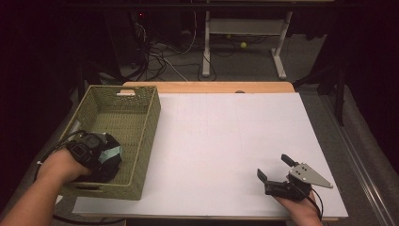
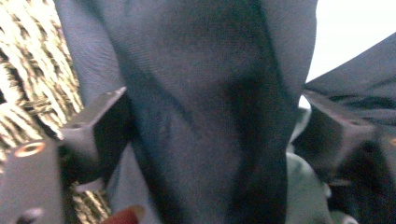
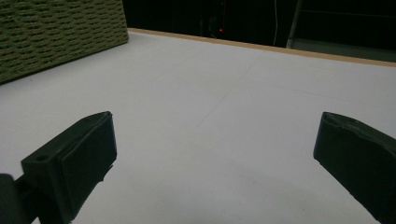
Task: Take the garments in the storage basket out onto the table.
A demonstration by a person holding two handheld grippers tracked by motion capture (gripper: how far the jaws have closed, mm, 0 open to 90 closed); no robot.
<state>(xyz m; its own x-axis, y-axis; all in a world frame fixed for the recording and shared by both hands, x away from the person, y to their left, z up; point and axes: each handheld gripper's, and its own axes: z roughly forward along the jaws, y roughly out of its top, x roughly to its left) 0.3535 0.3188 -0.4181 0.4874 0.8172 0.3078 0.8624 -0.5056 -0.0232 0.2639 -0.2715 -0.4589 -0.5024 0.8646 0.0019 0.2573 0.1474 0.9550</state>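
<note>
Already inside the basket (image 1: pixel 141 141), dark cloth (image 2: pixel 201 116) was clamped between the left gripper (image 1: pixel 101 157) jaws, lift-out judged pending. The right gripper (image 1: pixel 277 172) was held wide and empty above the table (image 1: pixel 226 136).

A dark cloth (image 1: pixel 106 165) — navy or near-black, soft and finely woven — lies bunched in the near end of the woven olive-green basket (image 1: pixel 141 141), which stands on the left part of the table. In the left gripper view the dark cloth (image 2: pixel 201 116) hangs in deep folds and creases, a thick fold running upright through the middle. A lighter, pale teal-grey patch shows beside it — whether it belongs to the cloth cannot be told.
</note>
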